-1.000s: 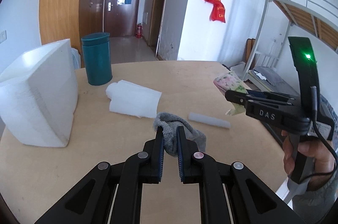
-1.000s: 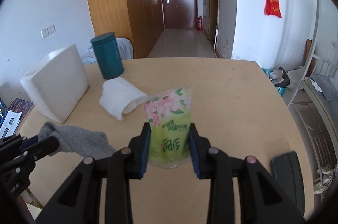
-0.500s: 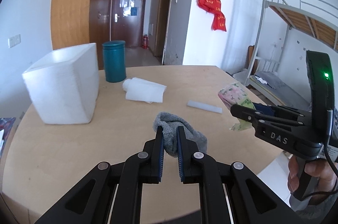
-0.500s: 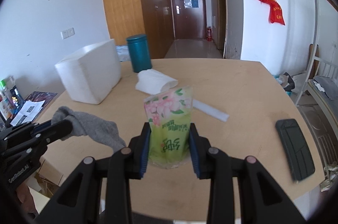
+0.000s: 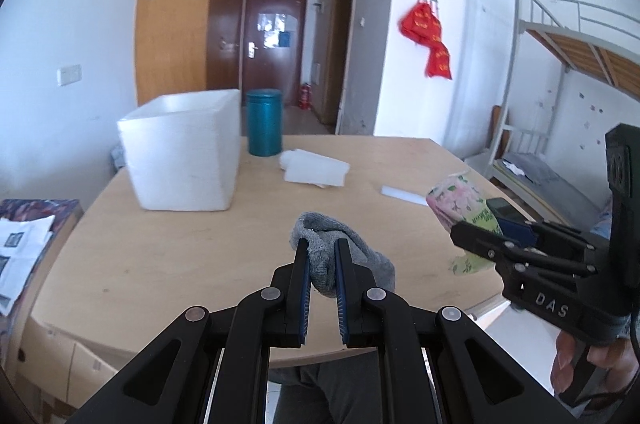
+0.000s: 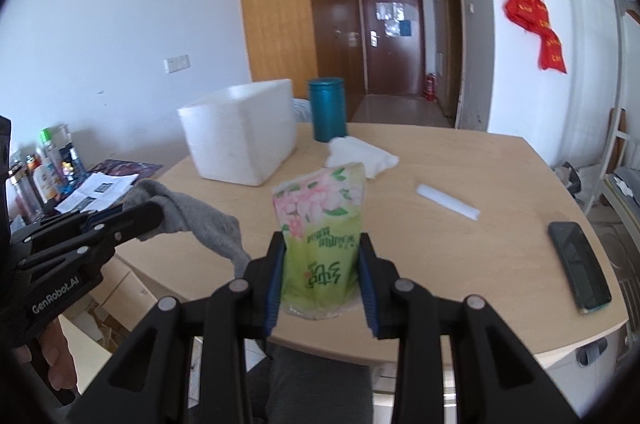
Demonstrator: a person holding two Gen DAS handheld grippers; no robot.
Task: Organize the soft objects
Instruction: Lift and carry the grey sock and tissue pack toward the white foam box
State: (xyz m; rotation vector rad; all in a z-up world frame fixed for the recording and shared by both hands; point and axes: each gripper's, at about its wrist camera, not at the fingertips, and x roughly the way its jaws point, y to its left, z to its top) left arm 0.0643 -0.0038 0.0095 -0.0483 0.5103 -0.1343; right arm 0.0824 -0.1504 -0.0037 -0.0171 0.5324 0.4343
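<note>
My left gripper [image 5: 321,244] is shut on a grey sock [image 5: 344,256], held above the near edge of the round wooden table [image 5: 160,256]. The sock also shows in the right wrist view [image 6: 192,216], hanging from the left gripper [image 6: 148,220]. My right gripper [image 6: 322,244] is shut on a green and pink floral tissue pack [image 6: 320,232], held upright above the table's near edge. The pack also shows in the left wrist view [image 5: 460,200], in the right gripper [image 5: 472,244]. A white foam box [image 5: 184,160] [image 6: 240,140] stands at the table's back left.
A teal canister [image 5: 264,122] stands behind the foam box. A white folded cloth [image 5: 314,168] and a white foam strip [image 6: 446,202] lie mid-table. A black phone [image 6: 578,264] lies at the right edge. Papers and bottles [image 6: 52,168] sit left of the table.
Both grippers have drawn back and risen from the table, each keeping its hold. The table and foam box now look farther away.
</note>
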